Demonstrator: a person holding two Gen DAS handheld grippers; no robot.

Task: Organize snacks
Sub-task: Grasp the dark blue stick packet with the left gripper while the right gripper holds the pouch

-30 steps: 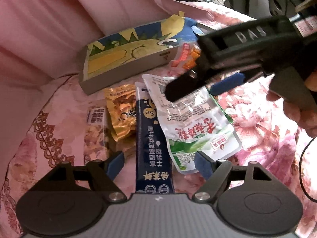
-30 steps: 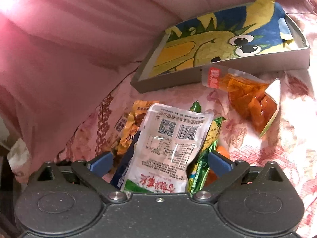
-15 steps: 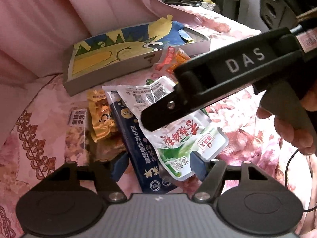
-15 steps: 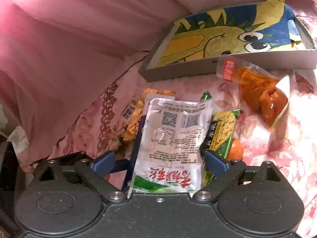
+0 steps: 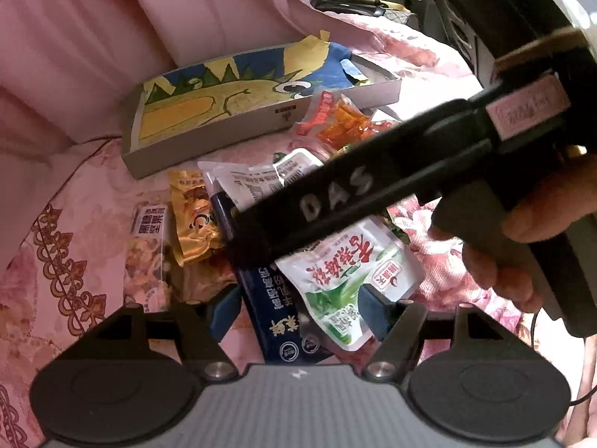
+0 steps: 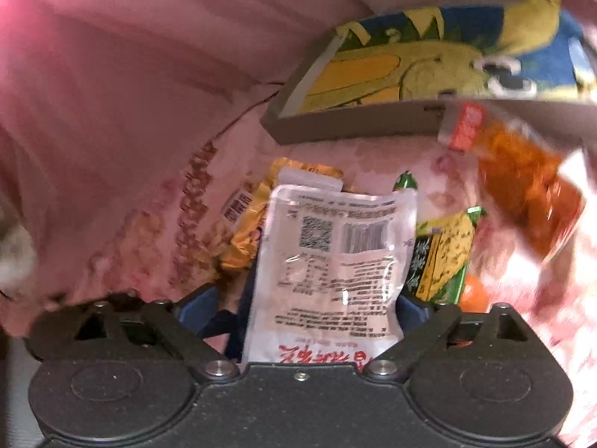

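Note:
A pile of snack packets lies on a pink floral cloth. A white pouch with red writing (image 5: 347,272) tops it, over a dark blue packet (image 5: 276,310). My left gripper (image 5: 298,310) is open, low over both. My right gripper (image 6: 304,306) is open and straddles the white pouch (image 6: 335,261); its black body (image 5: 373,186) crosses the left wrist view above the pile. A gold packet (image 5: 190,216) and a clear nut packet (image 5: 145,257) lie left. An orange snack bag (image 6: 522,186) lies right, beside the open box with a yellow cartoon lining (image 5: 231,97).
A green packet (image 6: 444,257) and an orange round thing (image 6: 474,295) lie right of the white pouch. Pink curtain folds (image 5: 93,56) hang behind the box. Dark furniture (image 5: 466,18) stands at the far right.
My right gripper has moved forward and down over the white pouch, which now sits between its fingers. The left gripper has drawn back a little; the box looks farther away.

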